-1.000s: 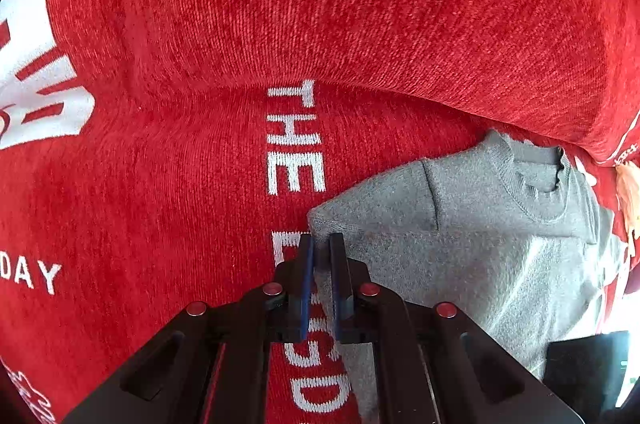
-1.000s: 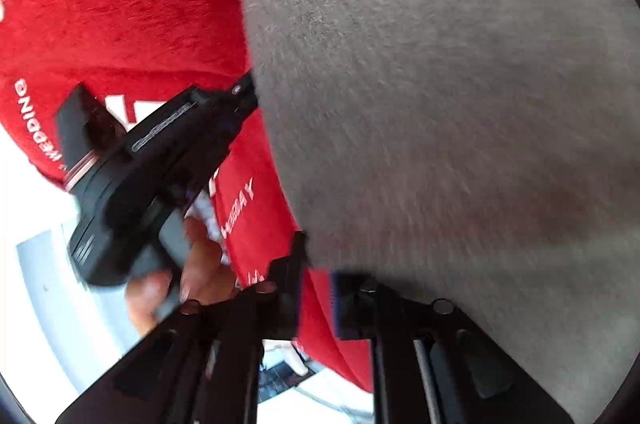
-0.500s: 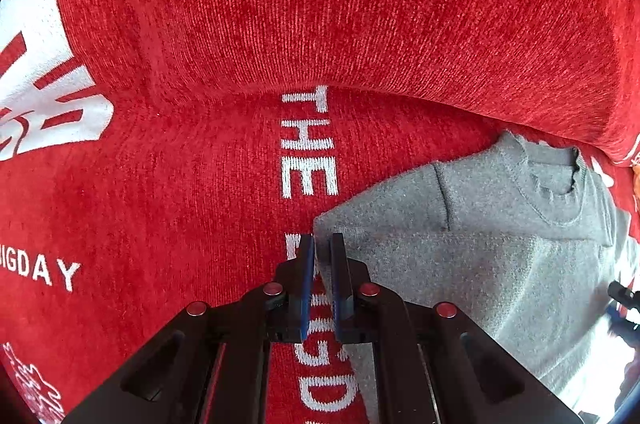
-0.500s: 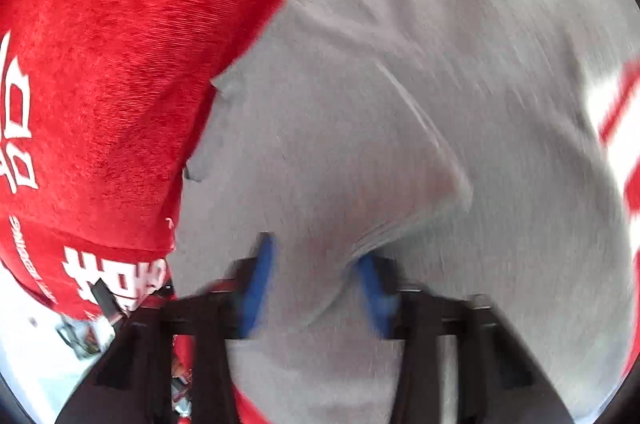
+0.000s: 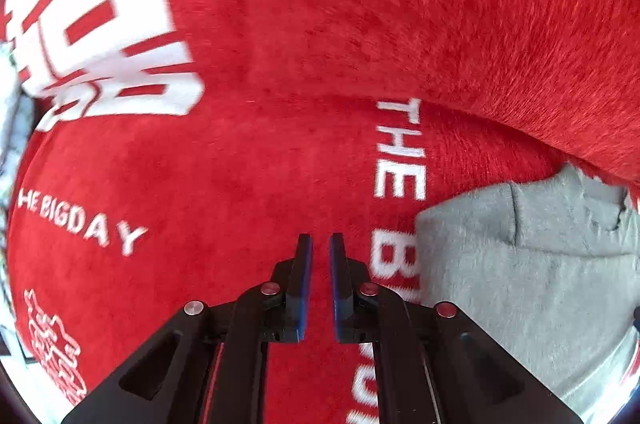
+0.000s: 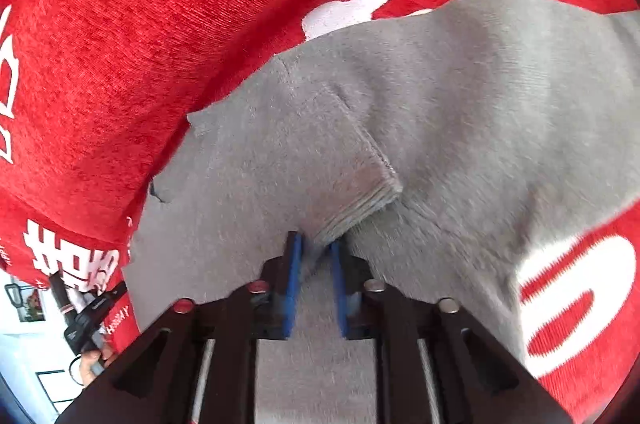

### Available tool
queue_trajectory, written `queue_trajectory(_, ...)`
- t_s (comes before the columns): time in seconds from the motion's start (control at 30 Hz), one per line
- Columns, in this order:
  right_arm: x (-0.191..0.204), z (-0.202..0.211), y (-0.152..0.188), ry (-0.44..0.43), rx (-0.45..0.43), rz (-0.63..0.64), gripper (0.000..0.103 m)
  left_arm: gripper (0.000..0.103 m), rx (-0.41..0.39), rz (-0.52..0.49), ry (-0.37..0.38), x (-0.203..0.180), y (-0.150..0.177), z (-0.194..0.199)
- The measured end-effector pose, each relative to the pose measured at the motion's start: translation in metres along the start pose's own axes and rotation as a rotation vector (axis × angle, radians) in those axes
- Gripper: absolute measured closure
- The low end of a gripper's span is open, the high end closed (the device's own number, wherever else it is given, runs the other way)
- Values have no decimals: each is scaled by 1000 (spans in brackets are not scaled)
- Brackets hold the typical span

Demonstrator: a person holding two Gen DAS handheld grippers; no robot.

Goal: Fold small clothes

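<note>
Two views, so left wrist first: the left tool (image 5: 318, 244) hangs over the red blanket (image 5: 240, 164), holding nothing, fingers nearly pressed together with only a thin slit between them. The grey sweater (image 5: 540, 264) lies flat off to its right, collar pointing away, near edge just beside the tool.

Right wrist view: the right tool (image 6: 316, 244) is right on the sweater (image 6: 460, 96), pinching a sleeve cuff (image 6: 360, 200) (cloth bunched between the blue pads). My guess is the right one's nearer, so it leads the fold.
</note>
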State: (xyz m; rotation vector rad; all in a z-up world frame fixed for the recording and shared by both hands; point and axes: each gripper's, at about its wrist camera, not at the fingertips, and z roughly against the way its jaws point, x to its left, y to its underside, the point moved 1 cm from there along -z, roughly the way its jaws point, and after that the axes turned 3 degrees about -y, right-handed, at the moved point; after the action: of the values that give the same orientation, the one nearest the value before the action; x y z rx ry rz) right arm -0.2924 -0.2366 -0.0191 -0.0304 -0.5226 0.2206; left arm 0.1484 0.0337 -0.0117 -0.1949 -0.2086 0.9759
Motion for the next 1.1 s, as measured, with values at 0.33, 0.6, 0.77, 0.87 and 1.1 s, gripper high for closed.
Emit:
queue_trajectory(0.33, 66, -3, 46, 103, 131, 270, 50, 93, 32, -97, 150, -38, 72, 67)
queue_trajectory(0.6, 89, -20, 65, 23, 198, 281, 50, 93, 51, -223, 193, -65, 119, 75)
queue_trajectory(0.77, 95, -31, 71, 28, 208, 280, 50, 93, 64, -280, 102, -74, 131, 48)
queue_trajectory(0.87, 90, -22, 69, 47, 187, 278, 50, 93, 64, -131, 134, -50, 121, 39)
queue_trajectory(1.1, 77, -8, 44, 138, 101, 276, 50, 86, 91, -142, 150, -29, 132, 60)
